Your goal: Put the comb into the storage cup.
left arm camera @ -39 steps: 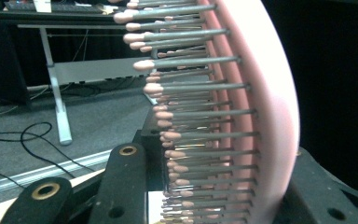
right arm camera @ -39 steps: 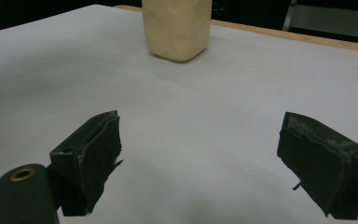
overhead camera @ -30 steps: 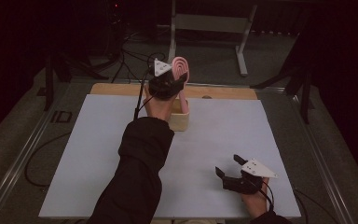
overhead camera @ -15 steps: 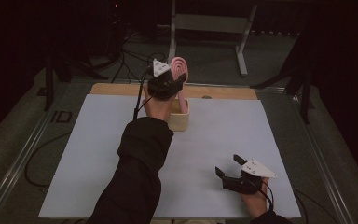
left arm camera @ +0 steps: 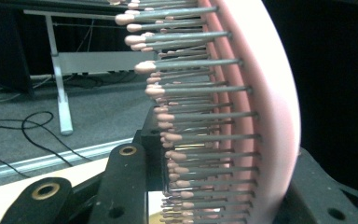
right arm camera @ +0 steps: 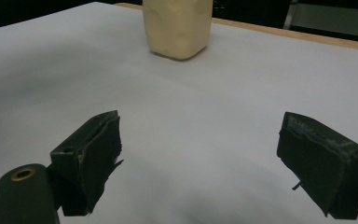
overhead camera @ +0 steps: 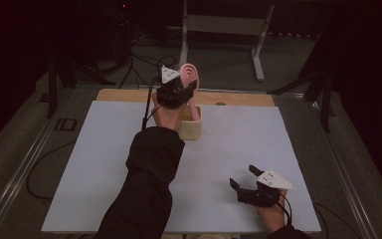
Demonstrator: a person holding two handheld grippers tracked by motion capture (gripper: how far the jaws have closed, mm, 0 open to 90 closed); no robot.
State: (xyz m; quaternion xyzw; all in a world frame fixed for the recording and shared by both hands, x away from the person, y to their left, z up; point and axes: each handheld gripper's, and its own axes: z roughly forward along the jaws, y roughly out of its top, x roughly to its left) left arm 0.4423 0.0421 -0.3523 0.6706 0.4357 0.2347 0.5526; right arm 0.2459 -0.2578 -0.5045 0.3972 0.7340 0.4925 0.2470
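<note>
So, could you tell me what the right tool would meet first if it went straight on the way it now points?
Probably the cream container: the right tool is open over the bare white table, with nothing between; depth is hard to judge.

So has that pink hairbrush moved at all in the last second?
No. The pink hairbrush, gripped by the left gripper, sits just as before above the beige container, its handle reaching down inside.

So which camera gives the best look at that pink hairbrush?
The left gripper view: the pink hairbrush fills it, bristles sharp, clamped between the jaws. In the high view it is small, standing in the beige container. The right gripper view catches just that container.
</note>
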